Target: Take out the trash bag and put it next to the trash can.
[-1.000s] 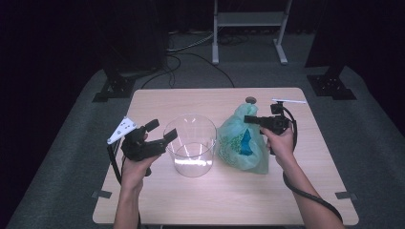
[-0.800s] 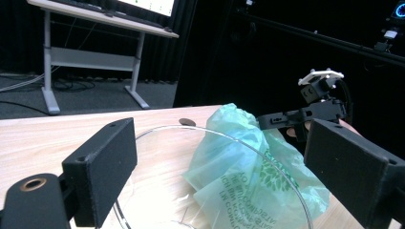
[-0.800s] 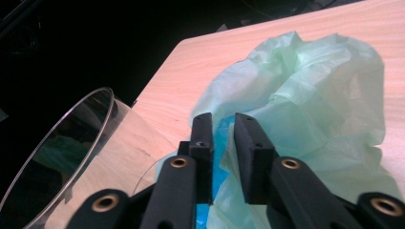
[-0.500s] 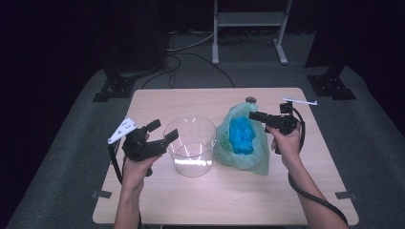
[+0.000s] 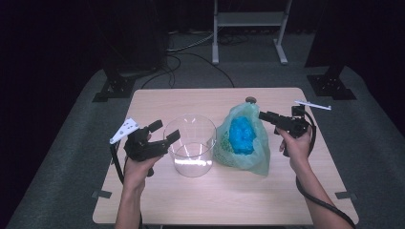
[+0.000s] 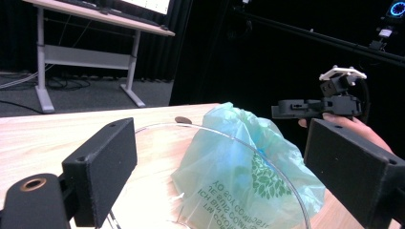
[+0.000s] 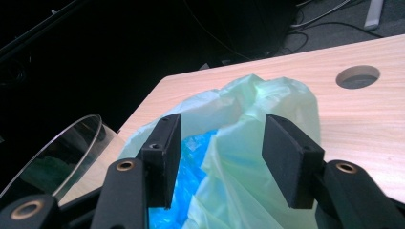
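Now the right gripper (image 5: 265, 116) has just been opening and is off the bag (image 5: 241, 138), which gapes. The left gripper (image 5: 163, 132), jaws apart, straddles the jar's (image 5: 190, 145) rim.

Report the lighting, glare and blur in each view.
High view: the table is lit, the room behind is dark, and a bright glare ring sits in the base of the clear container. Left gripper view: the near jaws are soft, and the container rim bends the print on the green bag. Right gripper view: blue light glows through the bag, with a black background.
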### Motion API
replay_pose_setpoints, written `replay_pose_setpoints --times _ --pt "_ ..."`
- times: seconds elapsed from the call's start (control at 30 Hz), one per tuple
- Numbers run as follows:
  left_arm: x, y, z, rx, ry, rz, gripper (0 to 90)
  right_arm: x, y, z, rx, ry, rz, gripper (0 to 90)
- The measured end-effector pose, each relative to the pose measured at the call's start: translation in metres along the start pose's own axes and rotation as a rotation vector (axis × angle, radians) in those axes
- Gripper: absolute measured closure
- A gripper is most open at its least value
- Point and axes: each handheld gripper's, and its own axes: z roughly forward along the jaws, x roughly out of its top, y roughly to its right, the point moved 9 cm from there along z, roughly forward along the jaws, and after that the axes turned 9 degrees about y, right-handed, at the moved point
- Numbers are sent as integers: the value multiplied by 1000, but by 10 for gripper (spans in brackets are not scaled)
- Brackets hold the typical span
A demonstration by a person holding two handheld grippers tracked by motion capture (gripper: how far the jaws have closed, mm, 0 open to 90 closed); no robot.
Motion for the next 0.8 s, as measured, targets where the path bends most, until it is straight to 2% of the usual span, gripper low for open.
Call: replay_pose_setpoints --times 0.53,0.8 --pt "-7 1 5 -1 -17 3 98 -23 11 -35 42 -5 -7 444" --pt "-9 1 6 -3 -26 3 95 -37 19 -47 37 -3 -29 424"
